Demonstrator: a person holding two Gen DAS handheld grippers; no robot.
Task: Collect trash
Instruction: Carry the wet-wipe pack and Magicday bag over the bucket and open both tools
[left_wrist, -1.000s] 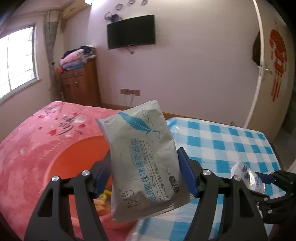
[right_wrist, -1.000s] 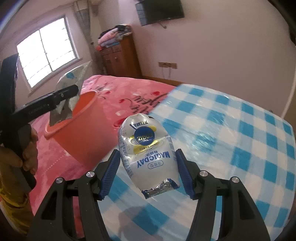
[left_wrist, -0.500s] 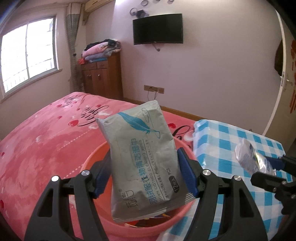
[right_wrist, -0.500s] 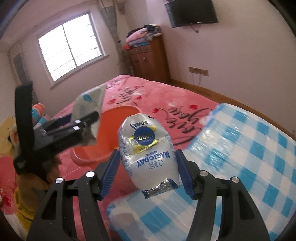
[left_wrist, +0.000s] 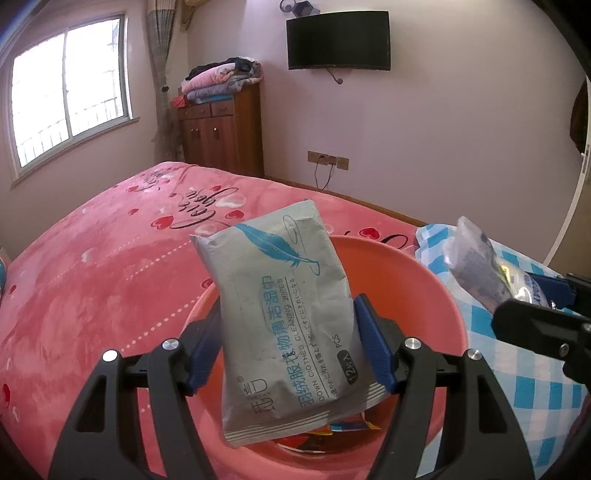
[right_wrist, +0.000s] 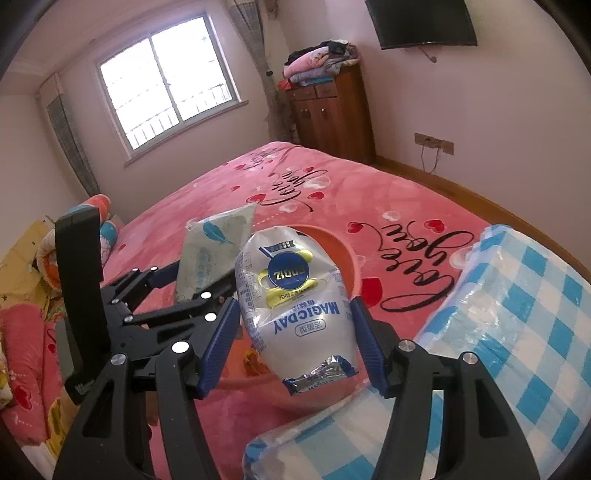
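Over the orange basin (left_wrist: 436, 295) on the bed, pinching a light, floppy wipes pack (left_wrist: 284, 317) mid-body in the left fingers (left_wrist: 373, 347), right fingers (right_wrist: 364, 339) squeezing a slick, crinkly milk pouch (right_wrist: 291, 295) alongside.

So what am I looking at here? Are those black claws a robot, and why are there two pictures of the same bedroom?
No robot: a person carries a hand-held clamp in each hand, and each clamp has its own wide-angle camera looking along its two fingers. One picture is from the left clamp, the other from the right. The left gripper is shut on a grey pack of cleaning wipes, hanging over an orange basin that sits on the pink bedspread and already has some wrappers in it. The right gripper is shut on a crumpled white pouch. Beside the basin lies a blue checked cloth.
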